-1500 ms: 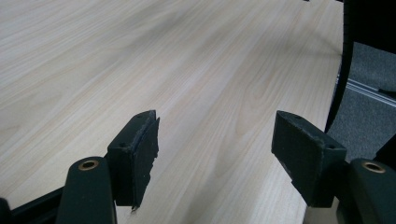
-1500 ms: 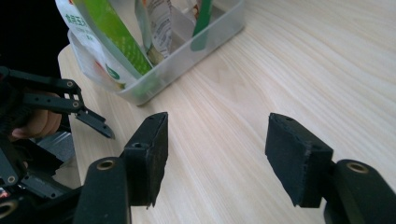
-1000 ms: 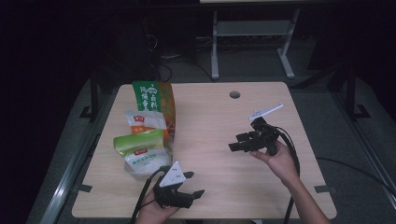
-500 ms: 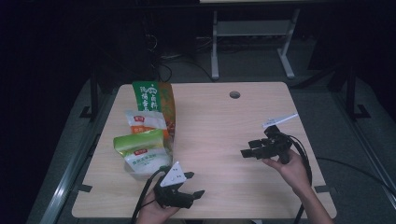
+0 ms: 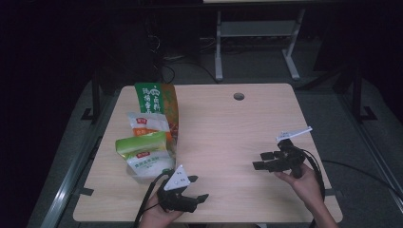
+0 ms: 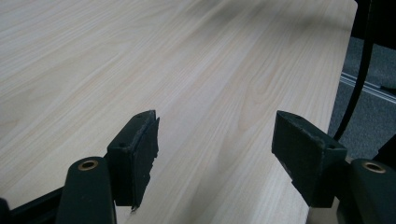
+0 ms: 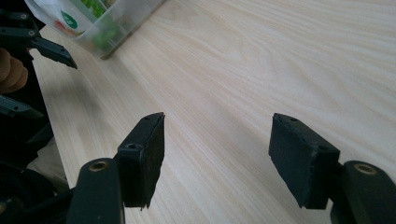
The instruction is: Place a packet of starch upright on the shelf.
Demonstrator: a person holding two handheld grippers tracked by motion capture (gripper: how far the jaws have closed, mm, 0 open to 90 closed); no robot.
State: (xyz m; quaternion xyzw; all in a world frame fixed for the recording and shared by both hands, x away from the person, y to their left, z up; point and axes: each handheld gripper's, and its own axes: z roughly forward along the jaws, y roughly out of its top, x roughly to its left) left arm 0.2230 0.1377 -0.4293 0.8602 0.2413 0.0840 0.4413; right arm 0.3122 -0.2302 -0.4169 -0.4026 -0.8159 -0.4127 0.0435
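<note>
Two claws, both gaping with nothing between the pads, and honestly not much going on at that moment. My left claw (image 5: 192, 190) sat low at about 6 o'clock on the surface (image 5: 228, 123), pads (image 6: 140, 154) spread over bare wood. My right claw (image 5: 266, 160) hung at roughly 4 o'clock, pointing toward 9 o'clock, also over bare wood in its own view.

The snack bags were stacked along the 9 o'clock side: the tall green and orange bag (image 5: 157, 102) farthest back, a white pouch (image 5: 145, 124) in front of it, then the green-topped pouch (image 5: 142, 152) nearest me, just beside my left claw but not touching it. From the right gripper view I could see a corner of that near pouch (image 7: 88, 23) well across the wood.

My read: I was at the very start, lining up for a pick. Next move would need the left claw to swing toward the near pouch and come in low on an edge, since those soft bags crumple easily.
</note>
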